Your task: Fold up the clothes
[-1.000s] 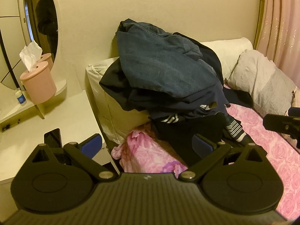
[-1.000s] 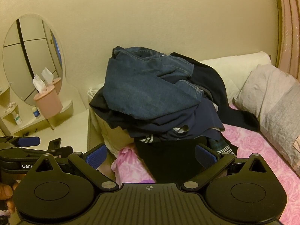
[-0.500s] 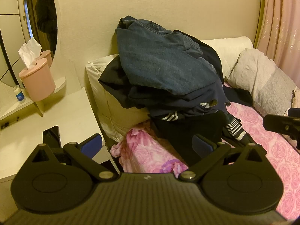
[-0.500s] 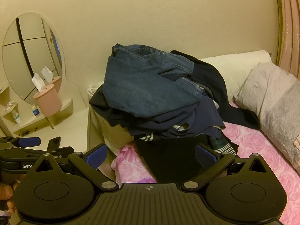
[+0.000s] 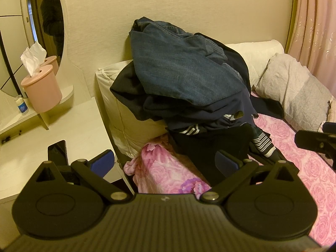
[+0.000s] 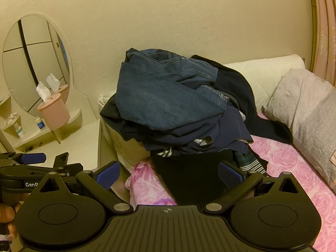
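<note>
Both spread, left gripper [image 5: 164, 160] and right gripper [image 6: 169, 173], near heaped jeans [image 6: 166, 100]; risk: toppling the dark pile [image 6: 199, 138] by tugging low.

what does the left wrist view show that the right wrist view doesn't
Only the left wrist view shows the phone lying on the desk, a dark figure reflected in the mirror, and the tip of the right gripper at its right edge.

Only the right wrist view shows the mirror's whole oval, the small side shelves, and the left gripper seen from the side with a hand holding it.

Both show the jeans topping the clothes pile, the tissue box, grey pillow, pink bedspread, and open empty jaws.
</note>
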Available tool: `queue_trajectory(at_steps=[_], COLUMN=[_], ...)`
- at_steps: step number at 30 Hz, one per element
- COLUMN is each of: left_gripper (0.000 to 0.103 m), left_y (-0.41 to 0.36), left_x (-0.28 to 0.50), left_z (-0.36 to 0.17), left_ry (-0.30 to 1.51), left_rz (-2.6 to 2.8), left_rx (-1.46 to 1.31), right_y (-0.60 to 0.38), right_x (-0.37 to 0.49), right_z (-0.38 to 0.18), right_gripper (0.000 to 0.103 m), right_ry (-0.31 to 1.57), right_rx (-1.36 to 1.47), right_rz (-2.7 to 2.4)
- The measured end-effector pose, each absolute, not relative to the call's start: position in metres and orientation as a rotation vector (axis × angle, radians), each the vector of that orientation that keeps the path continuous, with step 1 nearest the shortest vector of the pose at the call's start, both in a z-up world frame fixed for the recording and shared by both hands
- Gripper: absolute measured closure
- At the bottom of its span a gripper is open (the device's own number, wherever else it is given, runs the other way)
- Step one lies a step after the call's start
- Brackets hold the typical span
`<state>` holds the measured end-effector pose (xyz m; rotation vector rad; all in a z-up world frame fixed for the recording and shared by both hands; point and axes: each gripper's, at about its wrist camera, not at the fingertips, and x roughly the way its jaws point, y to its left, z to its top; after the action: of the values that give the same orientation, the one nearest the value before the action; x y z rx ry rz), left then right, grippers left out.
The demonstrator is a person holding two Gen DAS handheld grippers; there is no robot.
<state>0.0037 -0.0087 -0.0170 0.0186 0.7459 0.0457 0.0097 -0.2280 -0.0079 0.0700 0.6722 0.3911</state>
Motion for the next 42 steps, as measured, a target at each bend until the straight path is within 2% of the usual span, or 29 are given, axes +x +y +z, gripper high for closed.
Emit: queue_trajectory(at_steps=[25,33,42], left_gripper=[0.002,0.002,0.002], left_y=[-0.019,0.027,0.081], left_x=[-0.021,0.067,0.249], left_z=[-0.018,-0.012,-0.023], left_ry=[0.732,0.667,0.635], left_rz=[0.159,0.146,-0.001], left_rx=[-0.016,0.024,-0.036], right_y=[-0.257,-0.224,-0.105], right_x=[0.019,0.093,0.265], right_z=[-0.007,0.007,0.012], right_gripper=[0.001,0.001,0.001], right_ry=[0.648,0.542,0.502], right_rx=[0.001,-0.089,-0.278], right_rz=[0.496,0.551,0.687])
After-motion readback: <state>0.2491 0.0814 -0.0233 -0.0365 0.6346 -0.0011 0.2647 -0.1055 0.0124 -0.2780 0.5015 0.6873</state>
